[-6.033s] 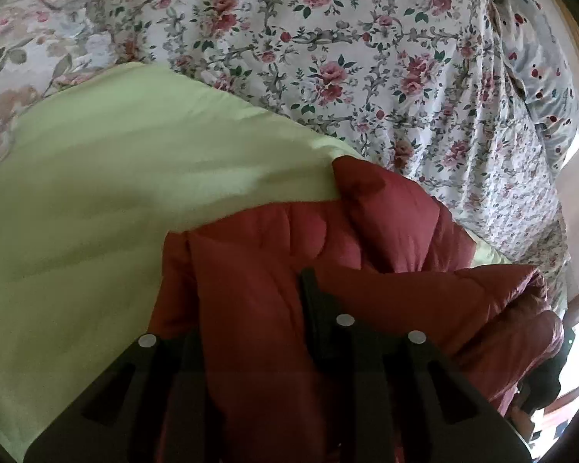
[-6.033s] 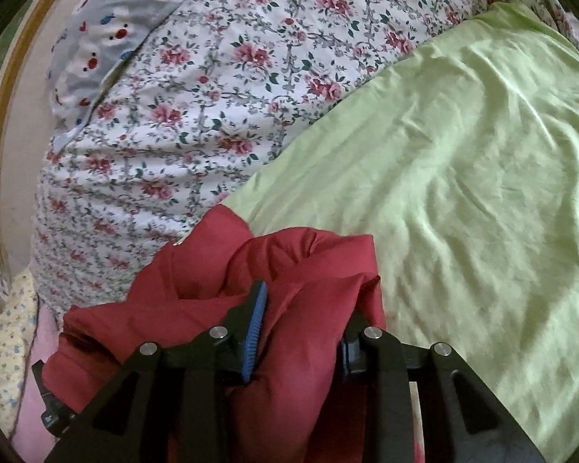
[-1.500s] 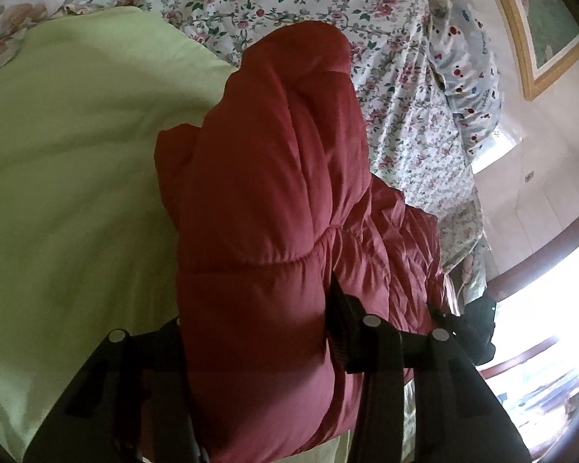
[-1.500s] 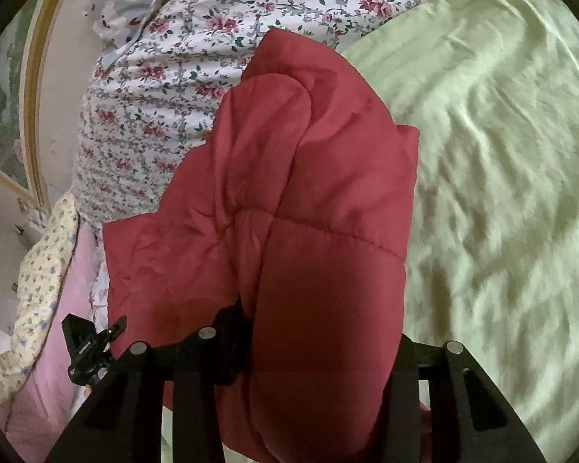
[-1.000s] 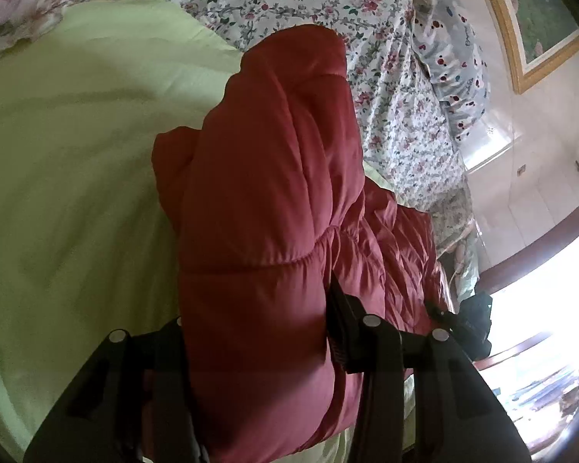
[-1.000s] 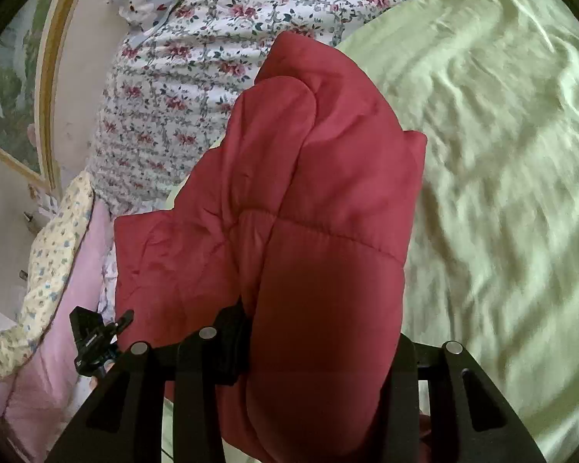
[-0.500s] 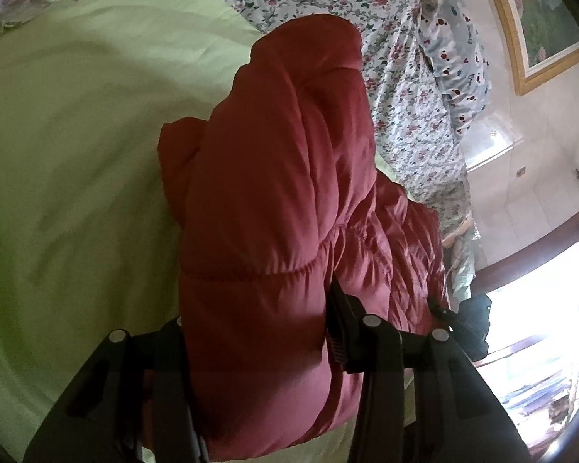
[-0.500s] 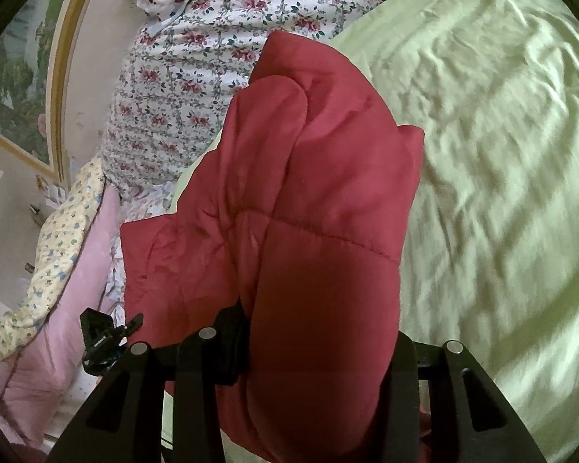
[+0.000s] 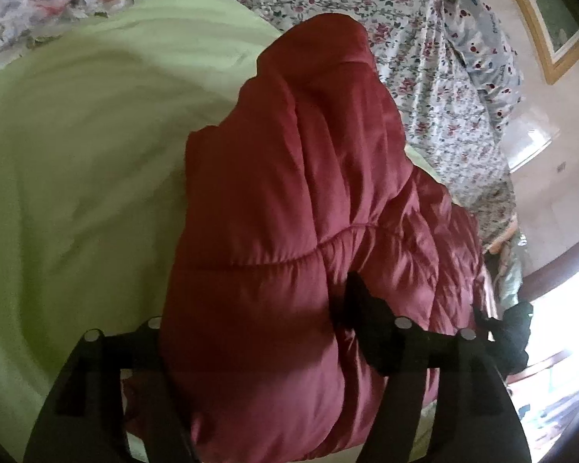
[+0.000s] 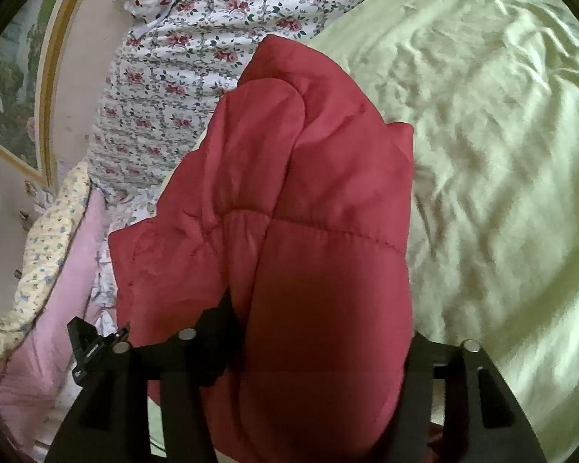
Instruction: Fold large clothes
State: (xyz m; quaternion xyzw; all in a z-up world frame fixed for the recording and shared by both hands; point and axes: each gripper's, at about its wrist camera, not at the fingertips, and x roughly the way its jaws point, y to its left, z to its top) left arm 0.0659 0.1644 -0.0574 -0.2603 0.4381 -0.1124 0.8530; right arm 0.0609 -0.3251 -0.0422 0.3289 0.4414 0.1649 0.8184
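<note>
A red quilted puffer jacket (image 9: 289, 212) is held up over a light green bed sheet (image 9: 77, 162). My left gripper (image 9: 251, 332) is shut on a thick fold of it; the padding hides the left finger and bulges over the right one. In the right wrist view the same jacket (image 10: 312, 200) fills the middle, and my right gripper (image 10: 320, 343) is shut on another thick fold. The jacket hangs doubled over between the two grippers, its far end pointing toward the floral bedding.
A floral quilt (image 9: 405, 38) (image 10: 181, 58) lies past the green sheet (image 10: 501, 154). A spotted pillow (image 9: 482, 50) and a framed picture (image 10: 15, 77) are by the wall. Pink and yellow bedding (image 10: 38, 270) lies at the bed's edge. A bright window (image 9: 559, 308) is at the right.
Six seconds ago the jacket lay low and bunched on the sheet; it has been lifted and now hangs doubled between both grippers. Over the last second both views shifted only slightly.
</note>
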